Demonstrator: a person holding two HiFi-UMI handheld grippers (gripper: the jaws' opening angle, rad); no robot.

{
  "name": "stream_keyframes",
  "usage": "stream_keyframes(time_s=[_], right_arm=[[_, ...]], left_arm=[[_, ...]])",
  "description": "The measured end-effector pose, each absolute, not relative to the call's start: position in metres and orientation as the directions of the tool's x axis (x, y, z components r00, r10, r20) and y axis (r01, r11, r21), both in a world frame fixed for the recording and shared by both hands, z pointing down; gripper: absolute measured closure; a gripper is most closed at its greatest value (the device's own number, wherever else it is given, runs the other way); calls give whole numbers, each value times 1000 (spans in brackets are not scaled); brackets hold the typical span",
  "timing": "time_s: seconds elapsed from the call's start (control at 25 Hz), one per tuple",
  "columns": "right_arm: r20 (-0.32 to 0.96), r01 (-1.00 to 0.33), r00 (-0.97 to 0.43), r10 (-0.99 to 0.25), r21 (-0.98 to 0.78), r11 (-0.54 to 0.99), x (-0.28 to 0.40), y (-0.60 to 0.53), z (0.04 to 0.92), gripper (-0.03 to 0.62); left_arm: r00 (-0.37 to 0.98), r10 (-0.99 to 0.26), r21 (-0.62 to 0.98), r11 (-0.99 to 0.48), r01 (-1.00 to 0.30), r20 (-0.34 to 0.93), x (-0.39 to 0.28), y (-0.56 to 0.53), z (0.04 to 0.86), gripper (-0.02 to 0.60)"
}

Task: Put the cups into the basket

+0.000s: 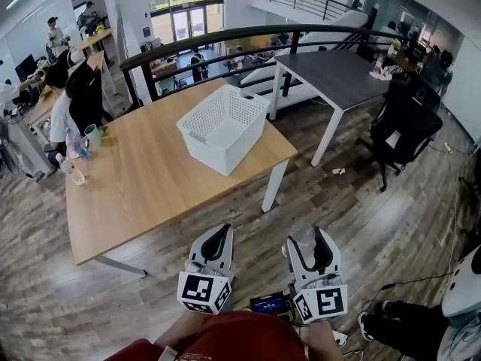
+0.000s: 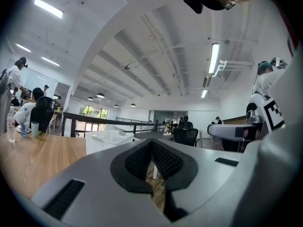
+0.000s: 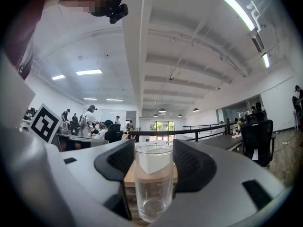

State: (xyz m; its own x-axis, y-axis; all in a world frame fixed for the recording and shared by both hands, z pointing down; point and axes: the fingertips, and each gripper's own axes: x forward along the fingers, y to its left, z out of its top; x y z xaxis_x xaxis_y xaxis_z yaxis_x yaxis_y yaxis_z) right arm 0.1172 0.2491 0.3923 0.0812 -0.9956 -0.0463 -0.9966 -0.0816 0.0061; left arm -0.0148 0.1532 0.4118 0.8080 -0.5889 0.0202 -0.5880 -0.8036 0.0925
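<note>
**Two grippers held low over the floor, one cup in the right**

**Head view.** Both grippers sit close to the person's body, above the wooden floor (image 1: 361, 209). The left gripper (image 1: 219, 235) has its jaws drawn together. The right gripper (image 1: 310, 235) carries a clear glass cup (image 1: 307, 244) between its jaws. The cup is faint here, and which way it points cannot be read from this angle. A white slotted basket (image 1: 223, 128) stands empty at the near right corner of the wooden table (image 1: 143, 179), well apart from both grippers. A bottle (image 1: 73, 143) and a green cup (image 1: 92, 134) stand at the table's far left edge. A grey table (image 1: 338, 74) and a black office chair (image 1: 406, 126) lie beyond to the right.

**Left gripper view.** The left gripper (image 2: 151, 143) is clenched, its black ribbed pads meeting at the tips with nothing between them. The basket (image 2: 106, 138) and the wooden table (image 2: 33, 157) lie ahead to the left.

**Right gripper view.** The right gripper (image 3: 154, 145) is clamped on the glass cup (image 3: 153, 188), with one ribbed pad against each side wall. The cup stands upright, its long axis vertical, mouth up and thick base down, at right angles to the way the jaws point. It is empty. The basket (image 3: 154, 149) shows just behind its rim, on the table (image 3: 129, 172).
</note>
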Motion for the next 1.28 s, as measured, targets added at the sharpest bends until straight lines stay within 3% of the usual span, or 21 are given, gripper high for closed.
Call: stream_keyframes(time_s=[1.28], right_arm=[[-45, -998, 56, -997, 22, -57, 46, 107, 383, 335]], left_arm=[[808, -588, 112, -802, -587, 24, -74, 13, 414, 575]])
